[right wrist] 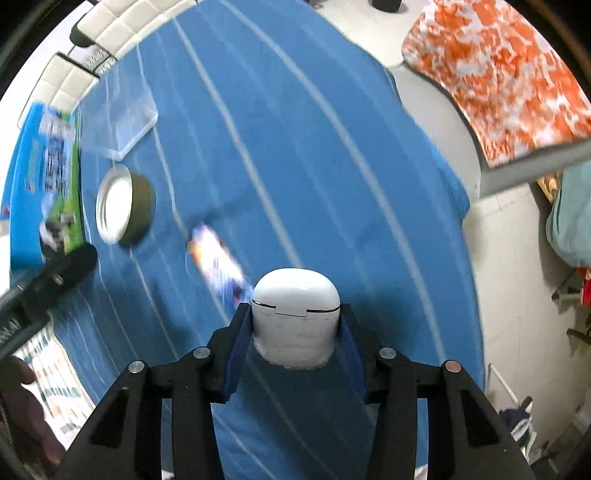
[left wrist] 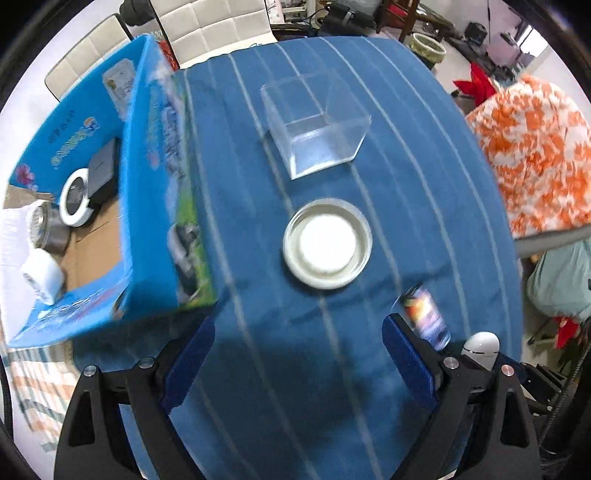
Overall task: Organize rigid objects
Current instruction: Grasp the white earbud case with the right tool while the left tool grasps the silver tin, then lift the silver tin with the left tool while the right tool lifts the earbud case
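A white, rounded flip-lid case (right wrist: 295, 291) stands upright on the blue striped tablecloth (right wrist: 295, 147). My right gripper (right wrist: 294, 308) is shut on it, one blue pad against each side. The case also shows at the lower right of the left wrist view (left wrist: 480, 345). Just left of the case lies a small colourful pack (right wrist: 218, 258), blurred. My left gripper (left wrist: 299, 323) hangs open over bare cloth with nothing between its fingers. Ahead of it sit a round tin with a white lid (left wrist: 327, 243) and, farther off, a clear plastic box (left wrist: 314, 122).
An open blue cardboard box (left wrist: 155, 203) stands at the table's left, holding a white ring-shaped item (left wrist: 75, 201), a metal can (left wrist: 46, 229), a white roll (left wrist: 42, 275) and a grey flat item (left wrist: 105, 166). An orange-and-white cushion (left wrist: 535, 155) lies beyond the right edge; white padded chairs (left wrist: 207, 26) stand behind.
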Demonstrator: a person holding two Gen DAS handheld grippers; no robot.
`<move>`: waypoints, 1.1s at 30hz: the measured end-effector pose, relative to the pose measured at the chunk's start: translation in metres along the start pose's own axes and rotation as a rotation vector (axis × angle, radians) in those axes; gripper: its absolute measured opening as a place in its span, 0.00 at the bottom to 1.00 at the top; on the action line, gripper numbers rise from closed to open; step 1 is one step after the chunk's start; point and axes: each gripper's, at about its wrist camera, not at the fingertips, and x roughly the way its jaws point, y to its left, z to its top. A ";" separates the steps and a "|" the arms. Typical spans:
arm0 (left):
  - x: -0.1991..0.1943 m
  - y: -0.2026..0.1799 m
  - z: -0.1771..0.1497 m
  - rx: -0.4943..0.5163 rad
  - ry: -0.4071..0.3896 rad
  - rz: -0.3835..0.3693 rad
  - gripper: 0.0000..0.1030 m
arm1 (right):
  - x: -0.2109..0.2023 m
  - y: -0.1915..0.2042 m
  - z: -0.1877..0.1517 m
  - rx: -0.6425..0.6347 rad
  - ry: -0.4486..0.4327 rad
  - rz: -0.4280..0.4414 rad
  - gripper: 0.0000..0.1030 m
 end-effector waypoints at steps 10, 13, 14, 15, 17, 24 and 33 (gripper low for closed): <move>0.054 -0.023 0.043 -0.095 0.101 -0.021 0.90 | 0.016 0.012 0.079 -0.051 -0.006 0.028 0.47; 0.069 -0.017 0.050 -0.153 0.100 -0.014 0.90 | 0.023 0.012 0.088 -0.076 0.001 0.020 0.48; 0.072 -0.015 0.052 -0.165 0.099 -0.002 0.90 | 0.025 0.010 0.089 -0.079 0.000 0.018 0.48; 0.075 -0.015 0.055 -0.167 0.083 -0.002 0.90 | 0.026 0.010 0.092 -0.085 -0.006 0.013 0.48; 0.078 -0.015 0.056 -0.155 0.073 0.019 0.71 | 0.024 0.013 0.094 -0.099 -0.016 0.004 0.48; 0.082 -0.028 0.061 -0.124 0.030 0.031 0.60 | 0.024 0.024 0.098 -0.120 -0.025 -0.029 0.47; 0.058 -0.019 0.027 -0.091 0.019 0.033 0.60 | 0.016 0.025 0.095 -0.141 -0.052 -0.031 0.47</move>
